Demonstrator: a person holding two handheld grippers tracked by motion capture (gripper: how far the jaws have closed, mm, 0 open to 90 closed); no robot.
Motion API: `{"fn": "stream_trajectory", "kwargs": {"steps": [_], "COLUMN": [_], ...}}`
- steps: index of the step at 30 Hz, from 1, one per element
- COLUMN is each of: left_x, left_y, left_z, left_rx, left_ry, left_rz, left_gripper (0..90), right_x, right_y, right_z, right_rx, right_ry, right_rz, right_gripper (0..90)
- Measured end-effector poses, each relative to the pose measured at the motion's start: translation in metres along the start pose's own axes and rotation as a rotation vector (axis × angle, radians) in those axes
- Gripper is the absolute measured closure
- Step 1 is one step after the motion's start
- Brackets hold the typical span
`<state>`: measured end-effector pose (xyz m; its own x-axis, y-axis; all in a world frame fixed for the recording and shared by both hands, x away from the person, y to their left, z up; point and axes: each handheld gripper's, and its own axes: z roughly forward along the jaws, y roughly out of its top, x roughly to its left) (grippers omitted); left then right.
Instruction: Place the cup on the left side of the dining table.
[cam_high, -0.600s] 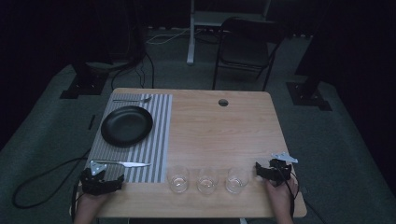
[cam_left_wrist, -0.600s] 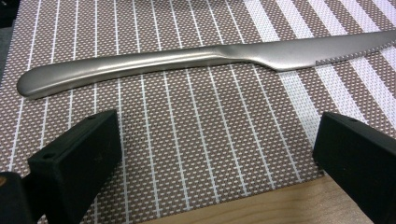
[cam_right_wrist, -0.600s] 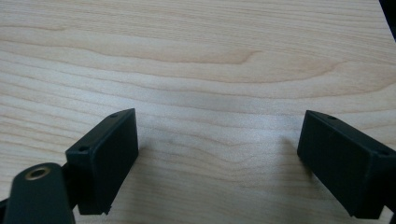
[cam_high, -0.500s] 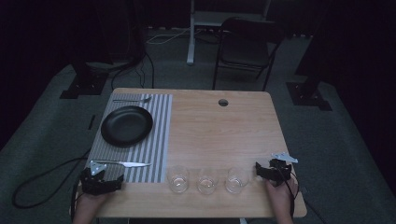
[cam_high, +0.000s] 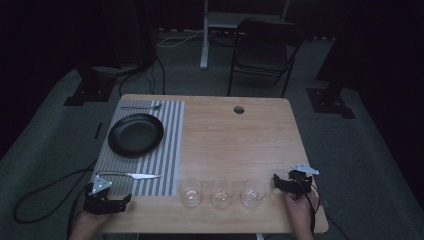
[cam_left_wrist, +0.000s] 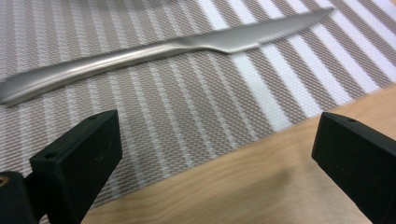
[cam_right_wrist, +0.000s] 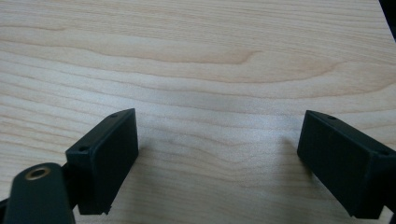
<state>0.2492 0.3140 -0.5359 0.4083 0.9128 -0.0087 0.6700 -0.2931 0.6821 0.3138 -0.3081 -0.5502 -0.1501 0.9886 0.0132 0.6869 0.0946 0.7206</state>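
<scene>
High view shows one wooden table, one striped placemat on its left part, one black plate, three clear glasses in a row along the near edge, one knife and one fork. Lying crosswise near the mat's front edge, the knife points its blade right. Bare wood spans the middle. Left gripper and right gripper rest spread wide, holding nothing.

Both hands come in from the near edge of the worktop, the left tool low at the near left corner and the right tool at the near right (each with jaws spread wide, nothing between them).
</scene>
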Motion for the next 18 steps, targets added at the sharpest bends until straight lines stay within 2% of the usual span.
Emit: {"fn": "stream_trajectory", "kwargs": {"steps": [4, 10, 11, 18], "left_x": [-0.008, -0.018, -0.023, -0.034], "left_y": [0.003, 0.006, 0.008, 0.011], "left_z": [0.003, 0.003, 0.002, 0.003], "left_rx": [0.003, -0.003, -0.012, 0.003], "left_ry": [-0.051, -0.08, -0.106, -0.15], "left_rz": [0.039, 0.07, 0.086, 0.132], "left_gripper": [2.2, 2.2, 2.2, 2.2], "right_x": [0.0, 0.0, 0.0, 0.0], "right_y": [0.0, 0.0, 0.0, 0.0], "right_z": [0.0, 0.0, 0.0, 0.0], "right_rx": [0.0, 0.0, 0.0, 0.0], "right_ry": [0.0, 0.0, 0.0, 0.0], "right_rz": [0.0, 0.0, 0.0, 0.0], "right_gripper": [11.9, 12.0, 12.0, 11.9]}}
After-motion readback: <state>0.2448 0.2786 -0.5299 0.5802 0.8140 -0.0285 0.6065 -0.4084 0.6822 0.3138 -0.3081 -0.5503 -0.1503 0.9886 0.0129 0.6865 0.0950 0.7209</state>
